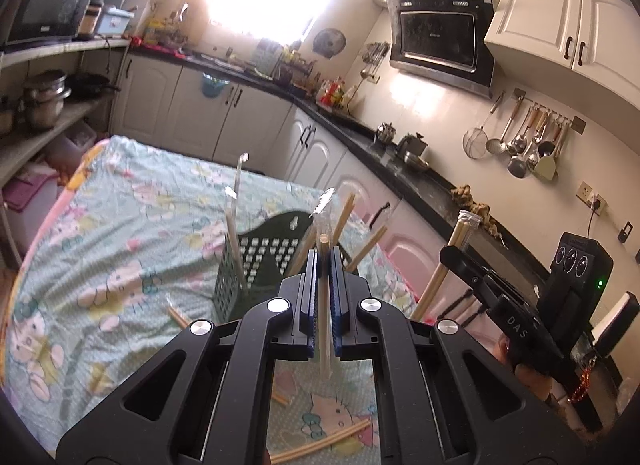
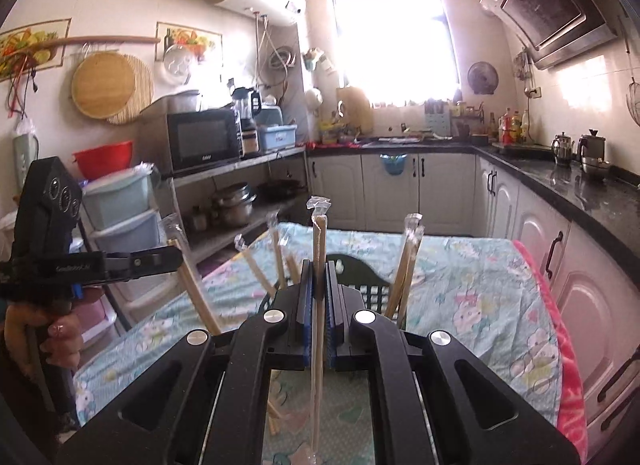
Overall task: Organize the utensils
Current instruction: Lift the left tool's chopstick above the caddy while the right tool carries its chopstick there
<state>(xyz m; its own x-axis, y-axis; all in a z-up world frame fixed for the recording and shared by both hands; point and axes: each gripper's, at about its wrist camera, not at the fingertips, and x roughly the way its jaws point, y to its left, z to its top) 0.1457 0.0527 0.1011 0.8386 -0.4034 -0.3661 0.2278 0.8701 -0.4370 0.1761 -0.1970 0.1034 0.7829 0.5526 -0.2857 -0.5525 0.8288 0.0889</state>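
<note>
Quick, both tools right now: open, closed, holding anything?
Left tool: closed on a wrapped pair of chopsticks, held upright.
Right tool: closed on another wrapped pair, also upright.

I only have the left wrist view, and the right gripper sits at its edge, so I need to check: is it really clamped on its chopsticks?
Observer: Yes. The right wrist view shows the right gripper shut on a wrapped chopstick pair, which stands upright between its pads.
Operator: Does the pair stick out below the jaws?
Observer: Yes, it runs down past them almost to the frame's bottom edge.
Operator: Where is the holder from there?
Observer: The green holder lies just beyond the fingertips, with other wrapped pairs leaning in it.
</note>
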